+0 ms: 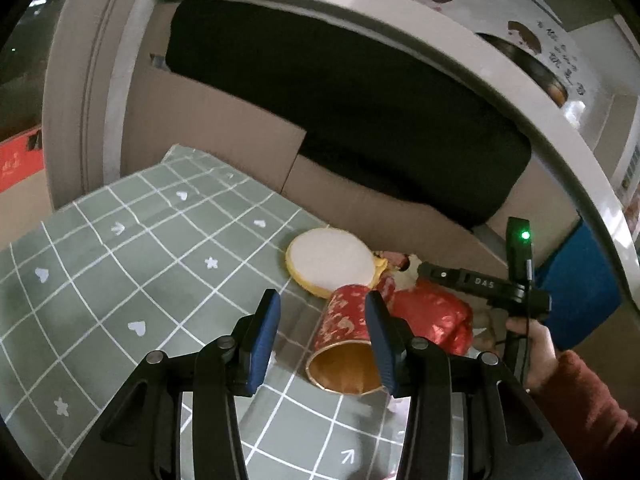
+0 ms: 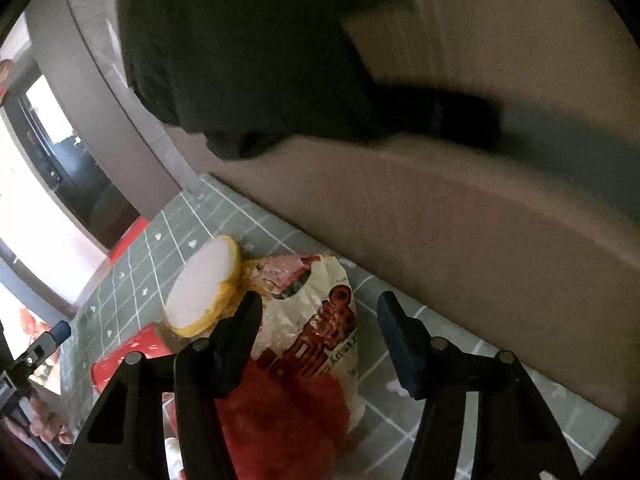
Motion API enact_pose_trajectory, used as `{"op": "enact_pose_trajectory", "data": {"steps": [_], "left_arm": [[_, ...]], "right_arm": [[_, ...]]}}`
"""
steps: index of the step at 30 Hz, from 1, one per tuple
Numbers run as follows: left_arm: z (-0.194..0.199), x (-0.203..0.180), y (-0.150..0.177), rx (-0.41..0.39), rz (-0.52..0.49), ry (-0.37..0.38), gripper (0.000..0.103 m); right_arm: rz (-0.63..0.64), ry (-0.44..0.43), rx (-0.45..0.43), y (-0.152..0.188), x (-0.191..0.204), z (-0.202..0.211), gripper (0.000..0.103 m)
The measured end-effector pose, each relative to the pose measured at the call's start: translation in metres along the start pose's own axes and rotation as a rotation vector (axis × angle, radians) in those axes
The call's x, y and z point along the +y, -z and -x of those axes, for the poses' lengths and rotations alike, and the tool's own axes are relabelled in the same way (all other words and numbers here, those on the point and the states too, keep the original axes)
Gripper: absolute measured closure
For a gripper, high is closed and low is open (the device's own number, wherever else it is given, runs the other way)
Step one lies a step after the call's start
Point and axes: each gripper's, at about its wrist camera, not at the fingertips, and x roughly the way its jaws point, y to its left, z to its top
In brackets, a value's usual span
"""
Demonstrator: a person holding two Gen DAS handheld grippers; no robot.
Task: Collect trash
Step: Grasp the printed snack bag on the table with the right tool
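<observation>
A red and gold paper cup (image 1: 344, 344) lies on its side on the green checked tablecloth (image 1: 120, 264), its mouth toward me. My left gripper (image 1: 322, 334) is open, its blue pads on either side of the cup's left part. A yellow-rimmed white lid (image 1: 330, 262) lies behind it, also in the right wrist view (image 2: 202, 290). A crumpled red and white snack bag (image 2: 312, 344) lies between the open fingers of my right gripper (image 2: 320, 320). The bag shows red in the left wrist view (image 1: 434, 316), with the right gripper's body (image 1: 480, 284) over it.
A cardboard box lined with a black bag (image 1: 340, 100) stands just beyond the table's far edge, also in the right wrist view (image 2: 256, 60). A blue object (image 1: 584, 292) is at the right. A red box (image 1: 20, 160) sits far left.
</observation>
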Motion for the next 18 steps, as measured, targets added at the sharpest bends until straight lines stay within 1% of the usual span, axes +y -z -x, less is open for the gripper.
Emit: {"op": "enact_pose_trajectory", "data": {"steps": [3, 5, 6, 9, 11, 13, 18], "left_arm": [[-0.007, 0.002, 0.005, 0.023, 0.002, -0.004, 0.058], [-0.009, 0.001, 0.008, 0.029, 0.0, -0.001, 0.058], [-0.01, 0.001, 0.009, 0.033, 0.0, 0.002, 0.058], [-0.008, 0.0, 0.013, 0.04, 0.004, 0.012, 0.058], [-0.004, -0.002, 0.015, 0.038, 0.009, 0.02, 0.058], [0.002, -0.004, 0.019, 0.037, 0.013, 0.034, 0.058], [0.008, -0.016, 0.028, 0.061, 0.004, 0.069, 0.058]], "right_arm": [[-0.016, -0.02, 0.045, 0.005, -0.001, -0.019, 0.05], [-0.034, -0.055, 0.071, 0.009, -0.001, -0.026, 0.06], [-0.037, -0.07, 0.083, 0.014, 0.002, -0.029, 0.067], [-0.006, -0.09, 0.085, 0.022, 0.015, -0.023, 0.084], [0.016, -0.092, 0.076, 0.025, 0.025, -0.015, 0.088], [0.052, -0.088, 0.066, 0.032, 0.041, 0.003, 0.092], [0.106, -0.071, 0.048, 0.056, 0.07, 0.054, 0.094]]}}
